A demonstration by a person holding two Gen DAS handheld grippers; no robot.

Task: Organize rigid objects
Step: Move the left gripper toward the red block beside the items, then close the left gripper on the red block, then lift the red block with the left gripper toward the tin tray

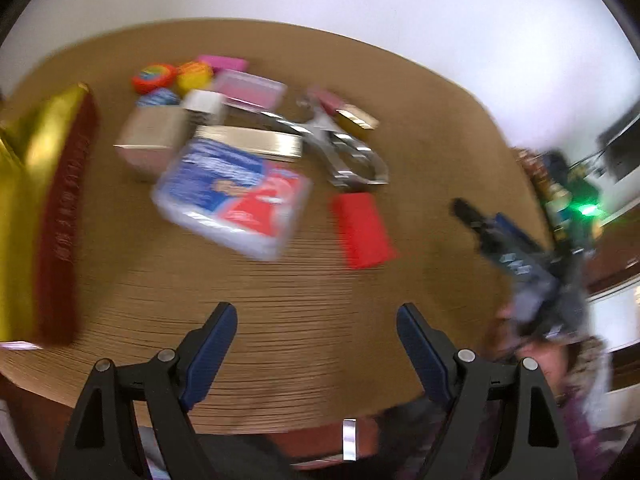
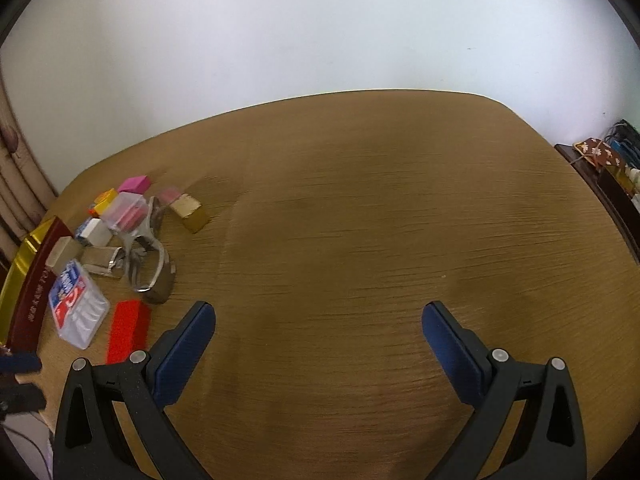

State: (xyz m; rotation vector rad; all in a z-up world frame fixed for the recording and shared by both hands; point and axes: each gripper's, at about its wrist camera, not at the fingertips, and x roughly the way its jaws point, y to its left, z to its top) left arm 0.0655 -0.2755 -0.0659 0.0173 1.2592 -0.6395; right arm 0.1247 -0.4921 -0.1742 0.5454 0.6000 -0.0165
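A cluster of small items lies on the wooden table (image 1: 304, 344): a red block (image 1: 362, 230), a clear box with a blue and red label (image 1: 232, 196), a metal hole punch (image 1: 348, 152), a silver box (image 1: 250, 142), a beige box (image 1: 154, 140), a pink-filled clear case (image 1: 250, 88) and round colourful tins (image 1: 154, 76). My left gripper (image 1: 316, 320) is open above the near table edge, short of the red block. My right gripper (image 2: 319, 318) is open over bare wood, with the red block (image 2: 128, 330) and hole punch (image 2: 150, 264) to its left.
A long gold and dark red box (image 1: 48, 208) lies along the table's left side. The other gripper (image 1: 516, 256) and a person's hand show at the right of the left wrist view. A white wall stands behind the table. A dark shelf with clutter (image 2: 612, 164) sits at far right.
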